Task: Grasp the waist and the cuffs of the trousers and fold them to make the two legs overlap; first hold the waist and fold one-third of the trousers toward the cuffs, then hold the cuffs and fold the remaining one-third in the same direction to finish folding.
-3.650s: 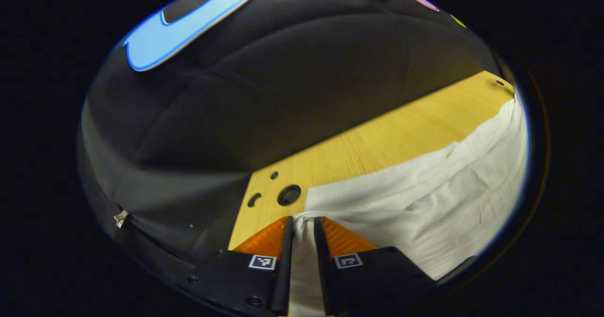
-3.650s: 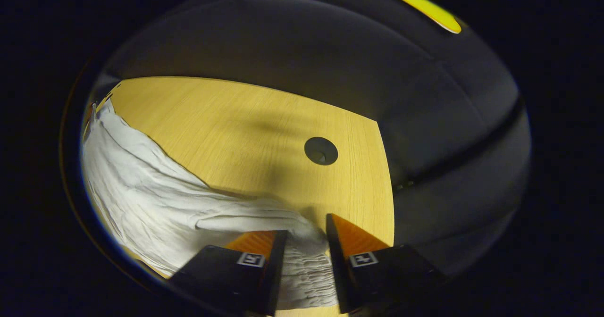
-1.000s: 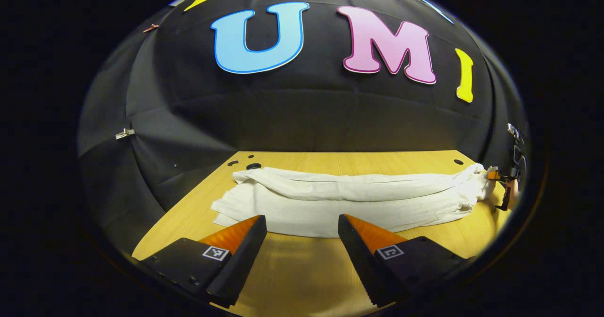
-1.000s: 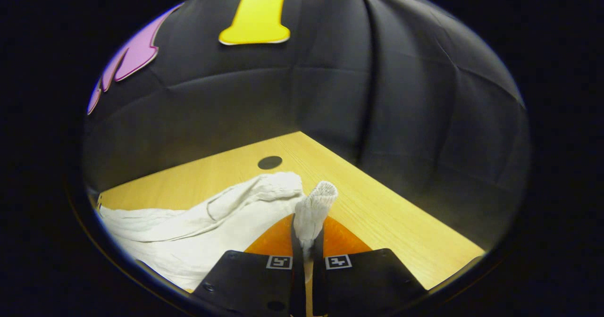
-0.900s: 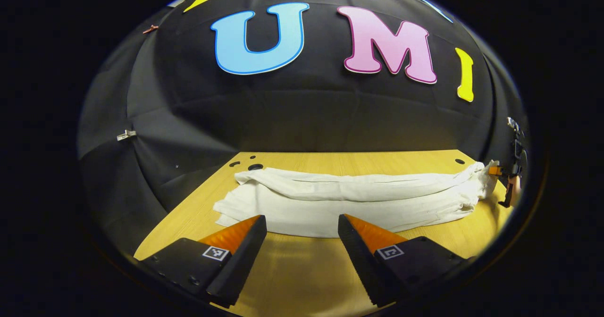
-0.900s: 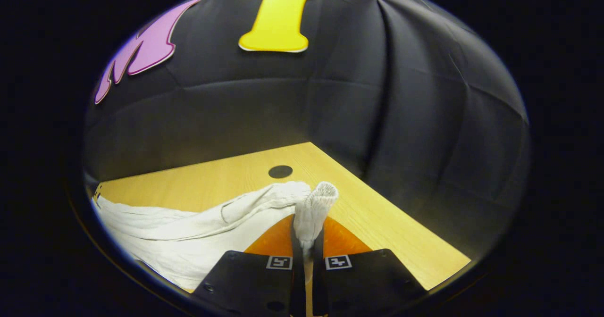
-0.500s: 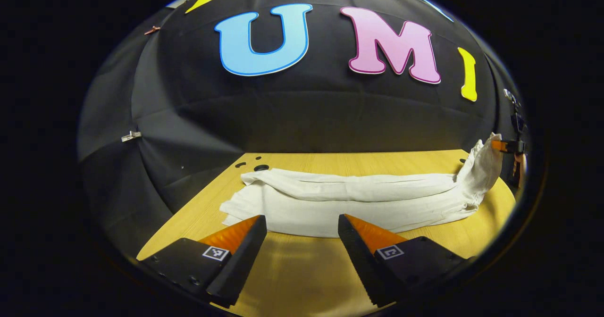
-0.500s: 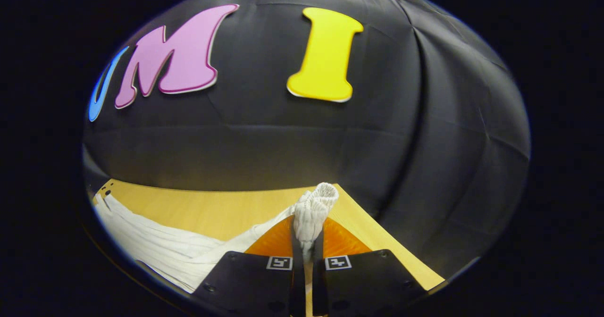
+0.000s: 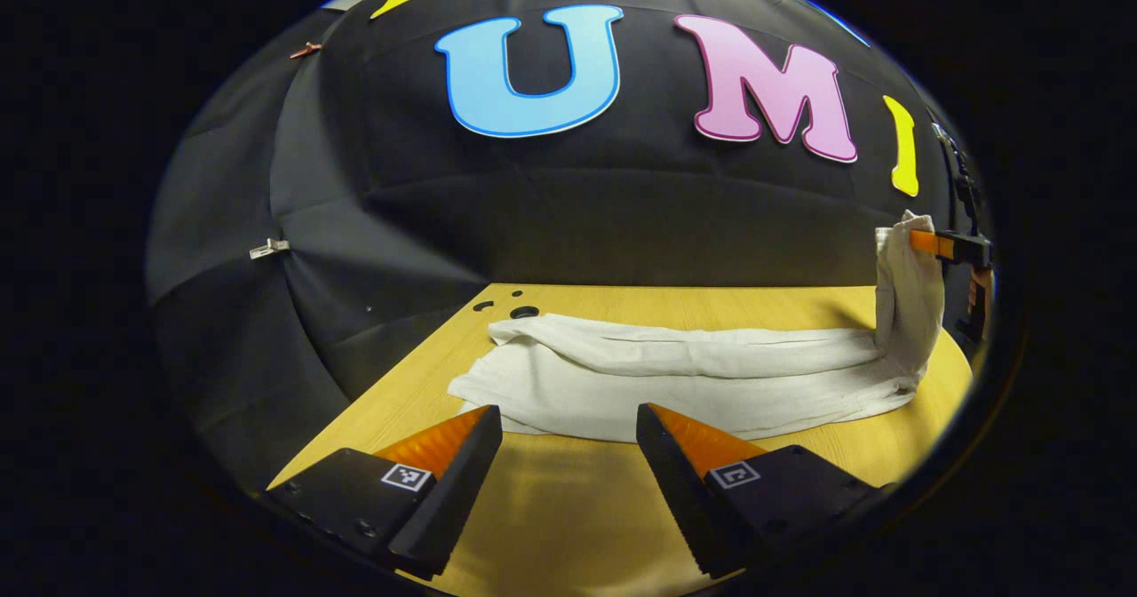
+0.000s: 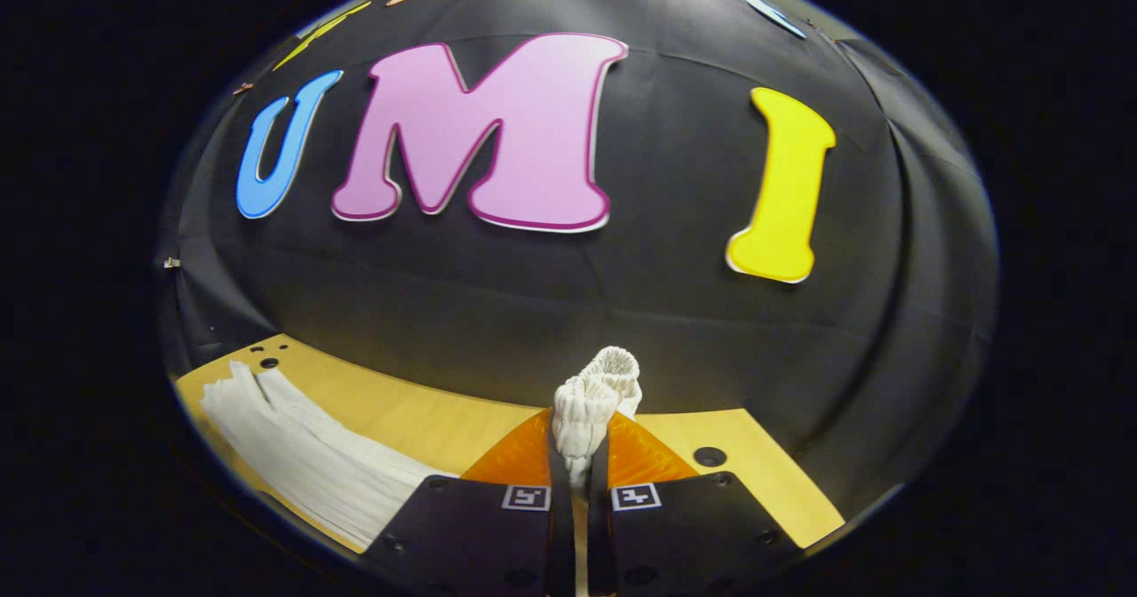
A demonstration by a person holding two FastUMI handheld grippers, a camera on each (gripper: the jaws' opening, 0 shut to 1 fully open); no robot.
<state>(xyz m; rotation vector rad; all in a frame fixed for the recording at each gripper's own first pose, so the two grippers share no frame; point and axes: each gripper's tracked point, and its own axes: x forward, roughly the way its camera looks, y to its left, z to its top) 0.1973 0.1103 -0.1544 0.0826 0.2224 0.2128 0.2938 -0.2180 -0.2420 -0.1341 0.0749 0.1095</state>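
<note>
White trousers (image 9: 684,375) lie lengthwise on the wooden table (image 9: 568,526), legs overlapped, cuffs at the left near the table's far corner. My left gripper (image 9: 568,424) hovers open in front of their near edge with nothing between its fingers. At the right end, the waist (image 9: 906,295) is lifted off the table and hangs from my right gripper (image 9: 933,243). In the right gripper view, that gripper (image 10: 577,455) is shut on the gathered elastic waist (image 10: 597,393), which bunches above its fingertips, and the legs (image 10: 302,455) trail away to the left on the table.
Black cloth walls stand close behind the table. Round holes sit in the tabletop near the cuffs (image 9: 524,312) and at the right corner (image 10: 709,457). A bare strip of wood (image 9: 568,508) lies between my left gripper and the trousers.
My right gripper has raised the waist off the table and turned left toward the cuffs. My left gripper, shut on cloth 3.6 s ago, is open and drawn back.
</note>
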